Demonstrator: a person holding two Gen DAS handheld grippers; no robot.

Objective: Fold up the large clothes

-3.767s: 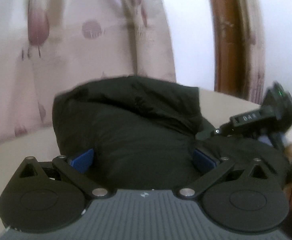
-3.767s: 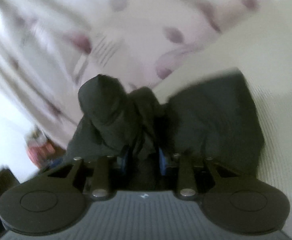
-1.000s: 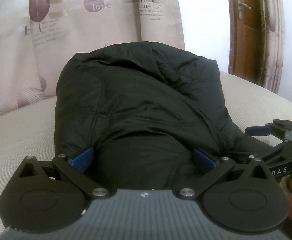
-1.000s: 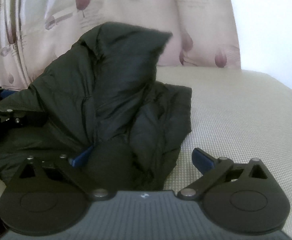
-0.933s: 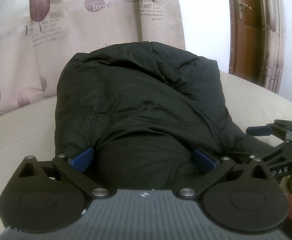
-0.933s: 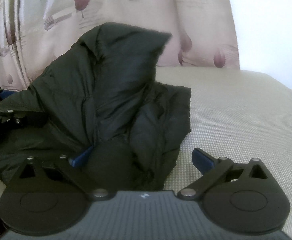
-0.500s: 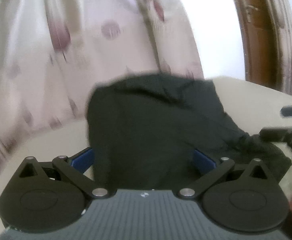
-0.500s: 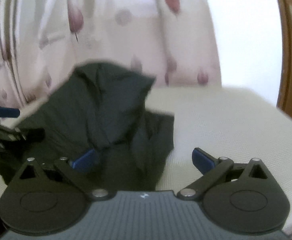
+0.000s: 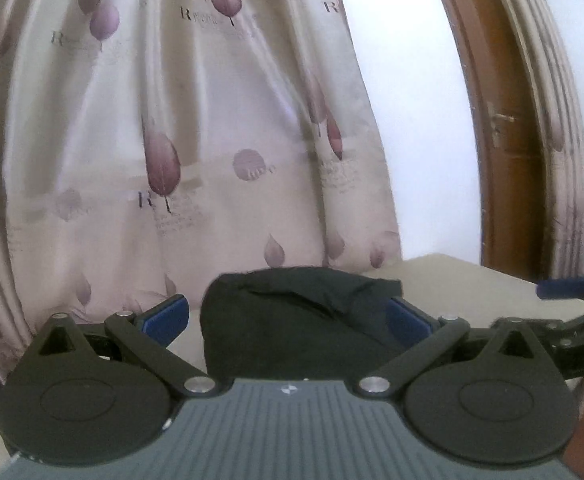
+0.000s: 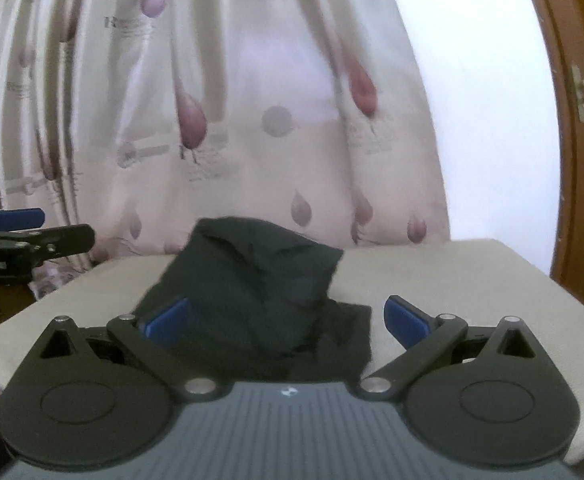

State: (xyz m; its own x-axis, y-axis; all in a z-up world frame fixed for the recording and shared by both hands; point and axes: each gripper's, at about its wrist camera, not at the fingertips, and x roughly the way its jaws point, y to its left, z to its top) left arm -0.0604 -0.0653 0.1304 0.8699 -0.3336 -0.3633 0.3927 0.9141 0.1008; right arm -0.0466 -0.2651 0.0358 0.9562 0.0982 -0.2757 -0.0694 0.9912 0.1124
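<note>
On the beige cushion point(image 10: 451, 276) lies a black jacket point(image 10: 260, 280); both hand-held grippers point(image 9: 288, 316) point(image 10: 288, 316) gape empty.

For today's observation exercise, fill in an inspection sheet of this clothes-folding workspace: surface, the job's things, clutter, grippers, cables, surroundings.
Surface: beige woven cushioned surface, bare around the garment.
Job's things: black padded jacket lying bundled in a compact heap on the cushion, one fold spilling toward its right.
Clutter: nothing seen on the cushion.
Grippers: left gripper open, blue pads apart, nothing clamped; right gripper open, holding nothing. Both sit clear of the jacket.
Cables: nothing seen.
Surroundings: pale curtain printed with purple leaves behind the cushion; white wall; brown wooden door with a handle at right.
</note>
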